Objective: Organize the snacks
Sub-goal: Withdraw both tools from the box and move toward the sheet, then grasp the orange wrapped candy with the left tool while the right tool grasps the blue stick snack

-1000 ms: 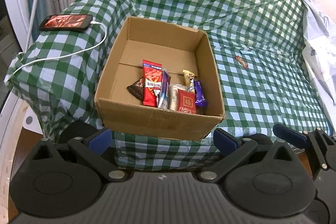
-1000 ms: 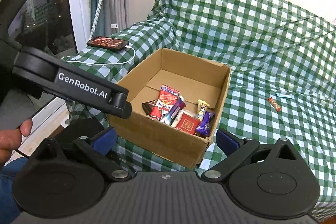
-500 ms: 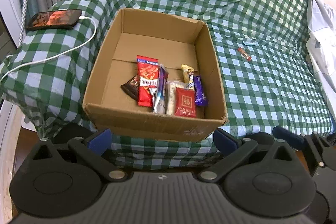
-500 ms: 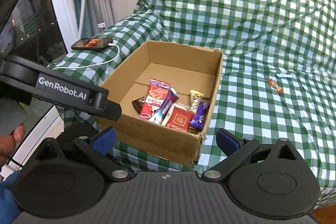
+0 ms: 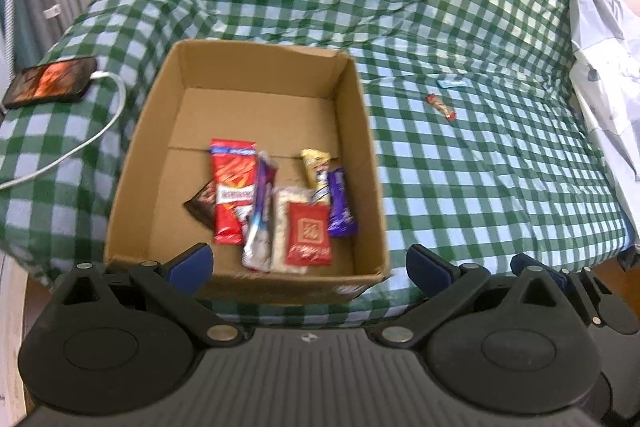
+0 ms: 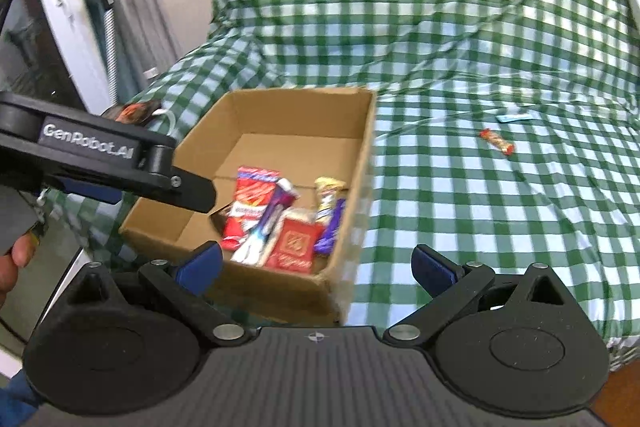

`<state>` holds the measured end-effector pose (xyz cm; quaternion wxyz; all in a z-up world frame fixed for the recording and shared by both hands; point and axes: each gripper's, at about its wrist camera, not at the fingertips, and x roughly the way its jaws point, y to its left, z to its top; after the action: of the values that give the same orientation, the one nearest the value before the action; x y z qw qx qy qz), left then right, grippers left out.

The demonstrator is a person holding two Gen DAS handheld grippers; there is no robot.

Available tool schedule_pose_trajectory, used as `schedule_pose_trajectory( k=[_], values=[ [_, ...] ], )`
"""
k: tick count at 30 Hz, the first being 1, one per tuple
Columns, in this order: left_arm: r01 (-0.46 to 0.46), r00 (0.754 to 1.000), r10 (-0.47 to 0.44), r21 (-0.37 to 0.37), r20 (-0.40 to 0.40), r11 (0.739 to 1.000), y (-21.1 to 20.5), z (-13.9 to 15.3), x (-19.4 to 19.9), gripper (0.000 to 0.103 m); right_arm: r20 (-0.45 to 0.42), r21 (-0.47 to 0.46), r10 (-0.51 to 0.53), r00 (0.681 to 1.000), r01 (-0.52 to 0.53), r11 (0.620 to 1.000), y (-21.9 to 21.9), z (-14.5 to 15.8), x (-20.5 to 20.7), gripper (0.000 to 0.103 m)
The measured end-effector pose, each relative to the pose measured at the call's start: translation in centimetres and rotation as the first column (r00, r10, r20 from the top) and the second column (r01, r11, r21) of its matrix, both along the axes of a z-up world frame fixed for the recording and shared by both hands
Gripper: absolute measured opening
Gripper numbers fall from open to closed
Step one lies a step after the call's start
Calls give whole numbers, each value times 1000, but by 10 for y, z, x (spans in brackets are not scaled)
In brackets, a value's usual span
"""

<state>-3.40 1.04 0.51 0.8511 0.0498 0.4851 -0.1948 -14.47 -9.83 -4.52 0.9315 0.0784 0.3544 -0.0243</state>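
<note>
Most of the snacks [image 5: 276, 211] already lie in a bunch in the near part of the cardboard box [image 5: 148, 131], in the middle of the frame. One small red candy [image 5: 441, 107] and a little blue packet [image 5: 451, 83] lie on the green checked cover [image 5: 480, 187] at the upper right, so I think they are what is left. The left gripper [image 5: 308, 265] and the right gripper [image 6: 316, 267] both have their jaws wide apart and hold nothing.

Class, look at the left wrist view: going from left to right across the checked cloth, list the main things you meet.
phone → white cable → cardboard box → small red-wrapped snack → white bag
</note>
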Motion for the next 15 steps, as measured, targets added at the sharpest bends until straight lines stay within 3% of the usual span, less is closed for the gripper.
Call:
schedule_pose_trajectory(
  k=[9,15],
  values=[
    [87,996,-88,-26,-20,996,-76,5,37,103,27,-25,-156,987,157,987,-76,1,-1,100],
    [116,989,-118,-26,-84,993,-143,-12,83,103,40,-53,-265,963,267,962,-147,-7,8,100]
  ],
)
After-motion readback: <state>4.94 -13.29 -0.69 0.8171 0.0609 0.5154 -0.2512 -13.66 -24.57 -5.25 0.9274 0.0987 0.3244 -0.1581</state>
